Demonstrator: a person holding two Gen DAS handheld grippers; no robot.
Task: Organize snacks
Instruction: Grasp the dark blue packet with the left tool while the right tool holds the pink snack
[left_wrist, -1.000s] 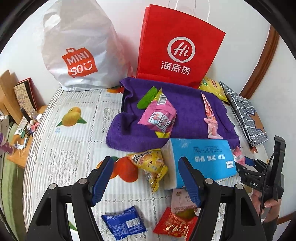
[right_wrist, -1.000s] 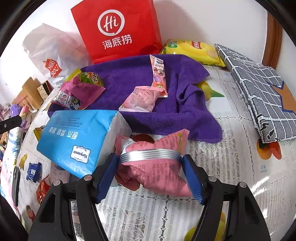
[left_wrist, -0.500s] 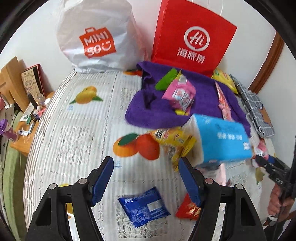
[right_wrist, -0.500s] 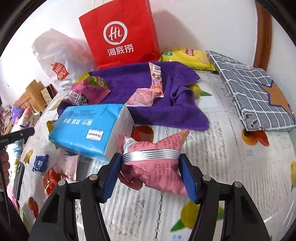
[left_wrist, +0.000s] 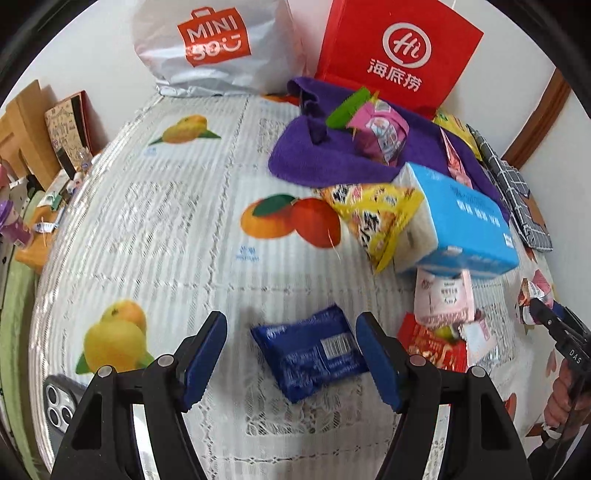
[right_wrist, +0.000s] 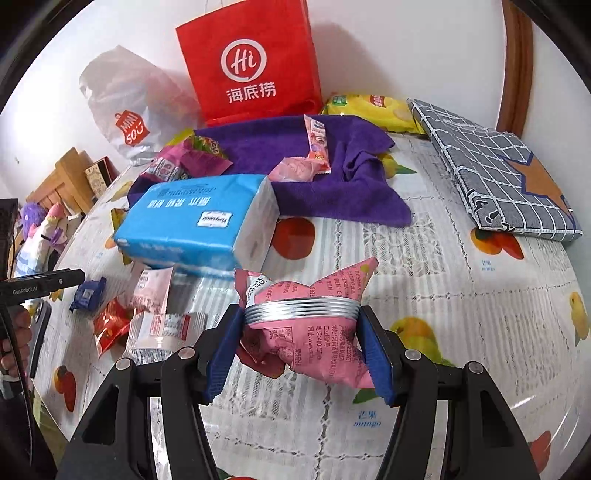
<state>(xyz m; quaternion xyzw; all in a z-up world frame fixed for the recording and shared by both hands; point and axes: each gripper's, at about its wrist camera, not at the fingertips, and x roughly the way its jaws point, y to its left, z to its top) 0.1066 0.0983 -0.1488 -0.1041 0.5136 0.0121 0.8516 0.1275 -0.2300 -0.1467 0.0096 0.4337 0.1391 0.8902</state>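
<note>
My left gripper hangs open just above a dark blue snack packet that lies flat on the fruit-print tablecloth. The packet sits between the fingers and slightly toward the right one, and the pads do not touch it. My right gripper is shut on a crumpled pink snack packet with a silvery band across it, held off the table. More snacks lie on a purple towel and beside a blue tissue pack.
A yellow snack bag, a pale pink packet and a red packet lie around the tissue pack. A red paper bag and a white plastic bag stand by the wall. A phone lies near left, a folded checked cloth far right.
My left gripper dropped and drew back from the yellow snack bag to just over the blue packet. My right gripper carried the pink packet away from the tissue pack and squeezed it slightly tighter.
</note>
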